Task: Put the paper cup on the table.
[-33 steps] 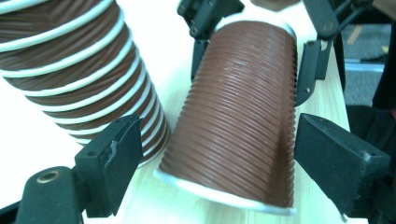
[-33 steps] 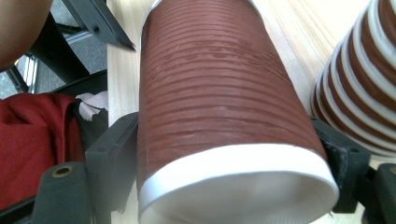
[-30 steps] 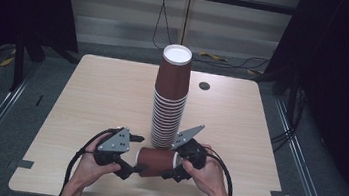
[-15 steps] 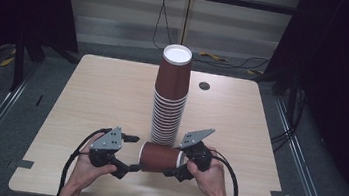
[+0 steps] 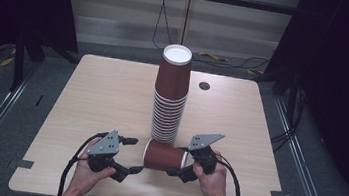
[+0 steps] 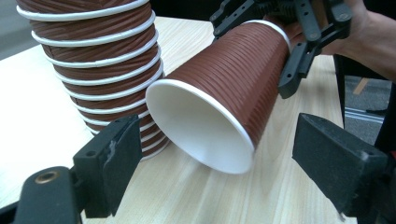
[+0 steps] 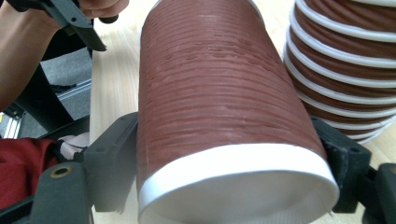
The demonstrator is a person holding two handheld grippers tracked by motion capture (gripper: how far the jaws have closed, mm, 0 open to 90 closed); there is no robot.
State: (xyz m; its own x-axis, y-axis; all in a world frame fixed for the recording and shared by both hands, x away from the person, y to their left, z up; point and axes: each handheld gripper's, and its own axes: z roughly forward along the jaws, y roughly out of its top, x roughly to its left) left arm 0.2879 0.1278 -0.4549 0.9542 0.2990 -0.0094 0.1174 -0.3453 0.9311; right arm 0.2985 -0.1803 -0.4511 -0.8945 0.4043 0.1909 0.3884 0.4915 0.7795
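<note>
A tall stack of upturned brown ribbed paper cups (image 5: 170, 97) stands mid-table; its lower cups also show in the left gripper view (image 6: 98, 60) and the right gripper view (image 7: 345, 70). In front of it a single brown cup (image 5: 164, 156) lies level above the table. My right gripper (image 5: 179, 162) is shut on it near its white rolled rim (image 7: 233, 163). The cup's white end (image 6: 196, 126) faces my left gripper (image 5: 133, 155), which is open. Its jaws (image 6: 219, 154) stand either side of that end without touching it.
A small dark round thing (image 5: 204, 85) lies on the wooden table (image 5: 102, 94) behind the stack to the right. The table's front edge is just below the hands. Cables trail from both grippers. Dark posts and rails flank the table.
The left gripper has drawn back a little to the left, away from the single cup. The right gripper has kept the cup and shifted slightly right.
</note>
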